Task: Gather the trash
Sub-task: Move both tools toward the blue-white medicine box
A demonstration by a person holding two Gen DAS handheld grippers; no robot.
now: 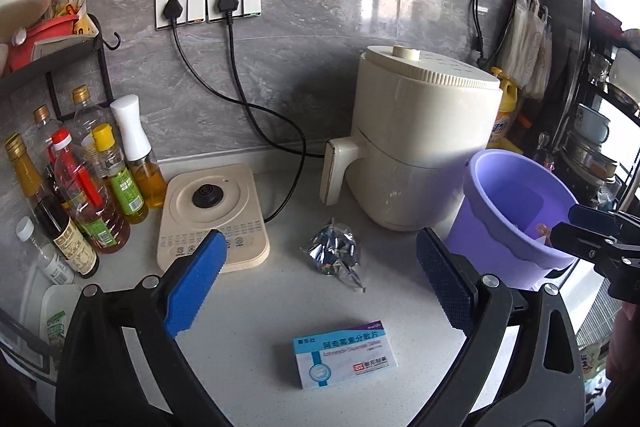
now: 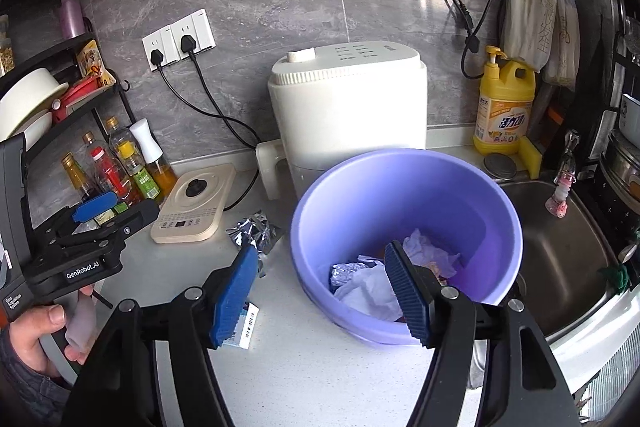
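Observation:
A crumpled silver foil wrapper (image 1: 335, 251) lies on the grey counter, ahead of my open, empty left gripper (image 1: 320, 267). A blue-and-white medicine box (image 1: 346, 353) lies nearer, between its fingers. The purple bucket (image 1: 516, 211) stands to the right. In the right wrist view the bucket (image 2: 404, 323) holds white tissue (image 2: 370, 291) and foil scraps. My right gripper (image 2: 324, 287) is open and empty above the bucket's near-left rim. The foil wrapper (image 2: 256, 229) and the box (image 2: 246, 327) lie left of it. The left gripper (image 2: 96, 211) shows at far left.
A cream air fryer (image 1: 420, 143) stands behind the bucket. A kettle base (image 1: 212, 215) and several oil and sauce bottles (image 1: 88, 195) sit at the left. A steel sink (image 2: 560, 255) lies right of the bucket, a yellow detergent bottle (image 2: 504, 107) behind it.

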